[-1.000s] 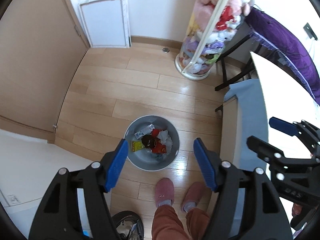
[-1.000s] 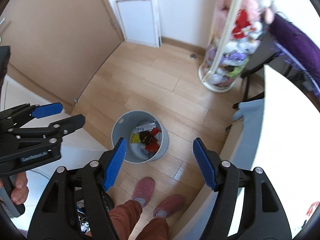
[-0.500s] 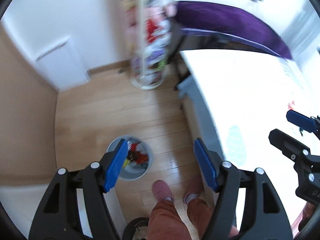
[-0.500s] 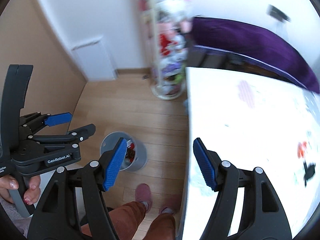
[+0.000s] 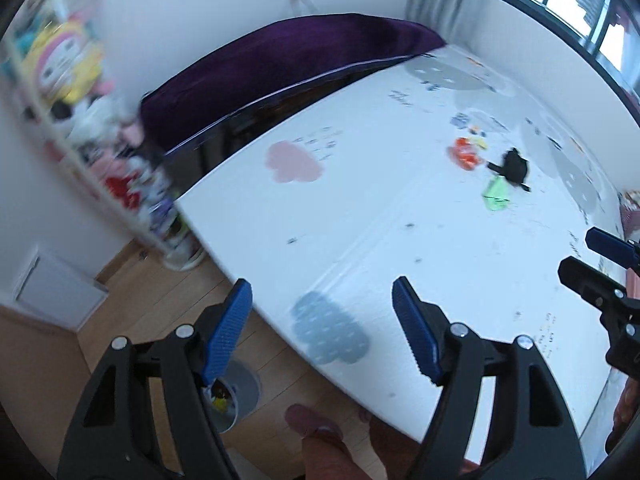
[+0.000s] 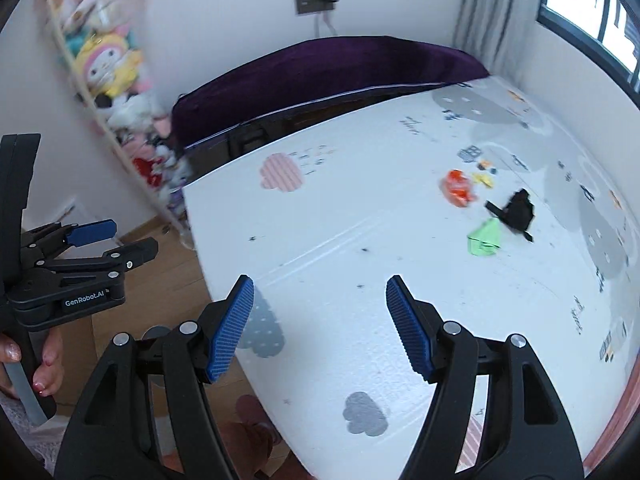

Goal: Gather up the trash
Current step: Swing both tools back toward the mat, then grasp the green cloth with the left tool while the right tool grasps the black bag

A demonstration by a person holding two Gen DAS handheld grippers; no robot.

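- Both views have swung away from the gray bin (image 5: 240, 394) on the wood floor (image 5: 132, 312) and up to the white play mat (image 6: 360, 240) with cloud prints; the bin now shows only at the bottom edge of the left view, behind one finger.
- Left tool (image 5: 322, 326): its jaws have just been opening a little, they stand wide apart and nothing is between them.
- Right tool (image 6: 320, 322): it is also open and empty, with the mat visible between its blue pads.
- Trash lies together on the far right part of the mat: an orange wrapper (image 6: 458, 188), a black scrap (image 6: 518, 210) and a green paper (image 6: 486, 238), with some small yellow bits (image 6: 484, 178) just beside the orange one.
- These pieces are well apart from both tools, ahead and to the right of them; neither tool is above them.
- They look light, thin and crumpled, so I judge they are soft and will move away easily if a pad pushes them.
- Best place to take hold is probably a raised fold or a corner, not a flat part against the mat.
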